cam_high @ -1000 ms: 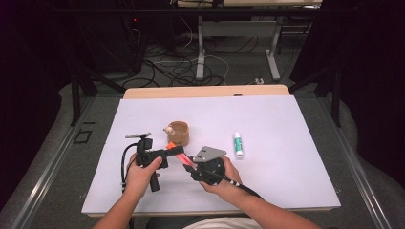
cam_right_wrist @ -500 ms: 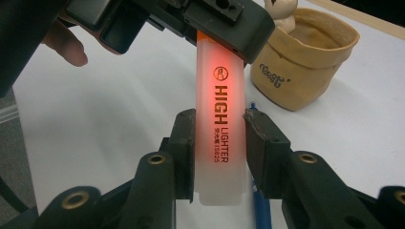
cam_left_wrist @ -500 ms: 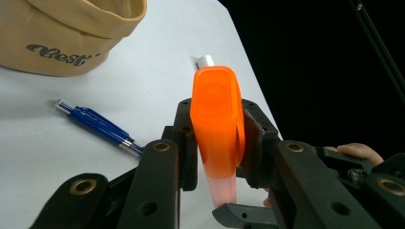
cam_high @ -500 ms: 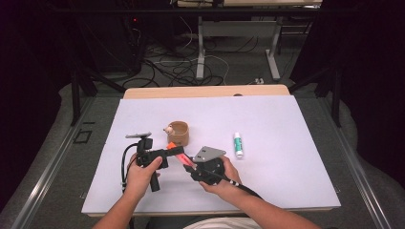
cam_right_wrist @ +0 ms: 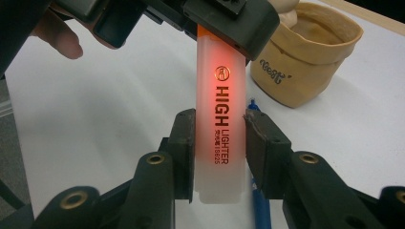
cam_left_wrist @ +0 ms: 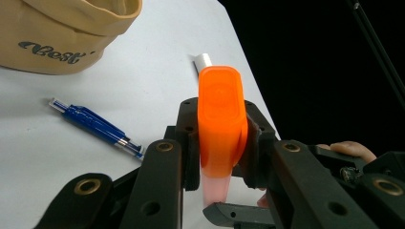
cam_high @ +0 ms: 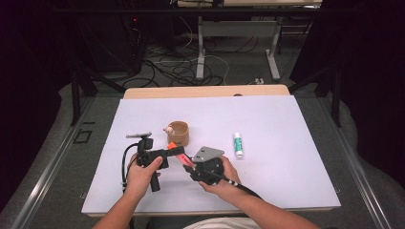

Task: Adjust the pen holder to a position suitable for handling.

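Both grippers' fingers pinching one translucent orange highlighter [cam_right_wrist: 220, 119], left gripper [cam_left_wrist: 220, 143] on its cap, right gripper [cam_right_wrist: 219, 152] on its barrel, above the white desk [cam_high: 286, 138].

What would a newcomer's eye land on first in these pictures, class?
First, the orange highlighter, held above the white table between both grippers: the left gripper clamps its orange cap end, the right gripper its pale barrel. Behind it stands a tan pouch; a blue pen lies on the table.

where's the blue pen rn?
Left gripper view: the blue pen lies flat on the white table, just in front of the tan pouch, left of the jaws.
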